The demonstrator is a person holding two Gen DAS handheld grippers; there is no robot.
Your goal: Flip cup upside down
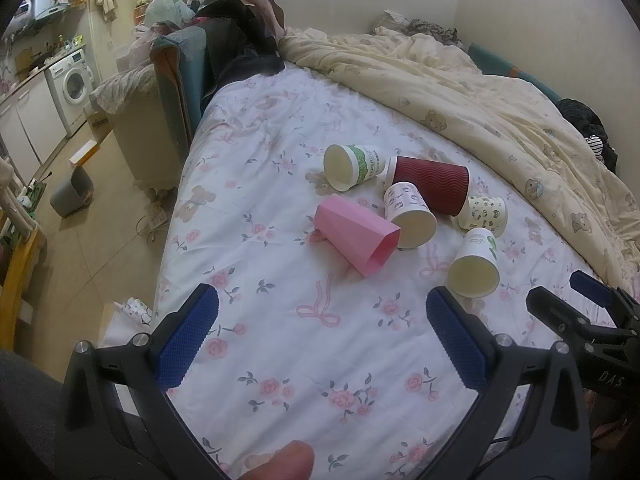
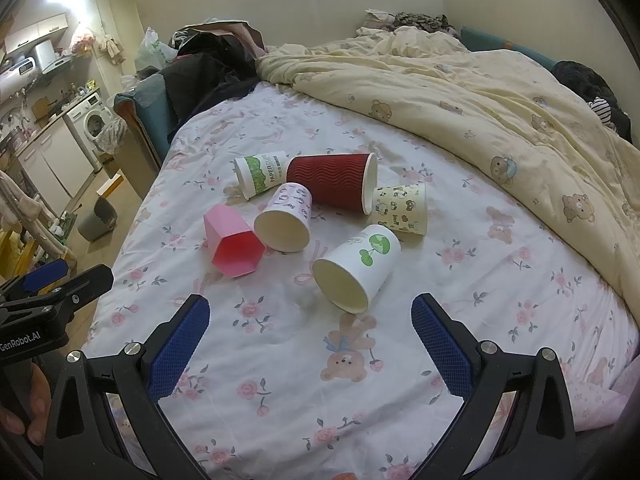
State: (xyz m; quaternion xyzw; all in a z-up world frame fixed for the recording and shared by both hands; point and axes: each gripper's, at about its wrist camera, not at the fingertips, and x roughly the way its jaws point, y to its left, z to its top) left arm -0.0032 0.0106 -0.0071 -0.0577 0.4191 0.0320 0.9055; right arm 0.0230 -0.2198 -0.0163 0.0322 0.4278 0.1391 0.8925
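Note:
Several cups lie on their sides on the floral bed sheet [image 1: 280, 340]: a pink hexagonal cup [image 1: 354, 234] [image 2: 234, 242], a white cup with purple print [image 1: 408, 216] [image 2: 286, 216], a dark red ribbed cup [image 1: 430, 184] [image 2: 334, 186], a green-print paper cup [image 1: 354, 166] [image 2: 260, 174], a small yellow animal-print cup [image 1: 484, 212] [image 2: 402, 208], and a white cup with a green leaf mark [image 1: 476, 262] [image 2: 358, 268]. My left gripper [image 1: 322, 304] is open and empty, short of the cups. My right gripper [image 2: 310, 312] is open and empty, just before the leaf-mark cup.
A cream bear-print duvet [image 2: 480, 112] is bunched along the right and far side of the bed. The bed's left edge drops to a floor with a grey bin [image 1: 72, 192]. Dark clothes [image 1: 236, 40] pile at the bed's far left.

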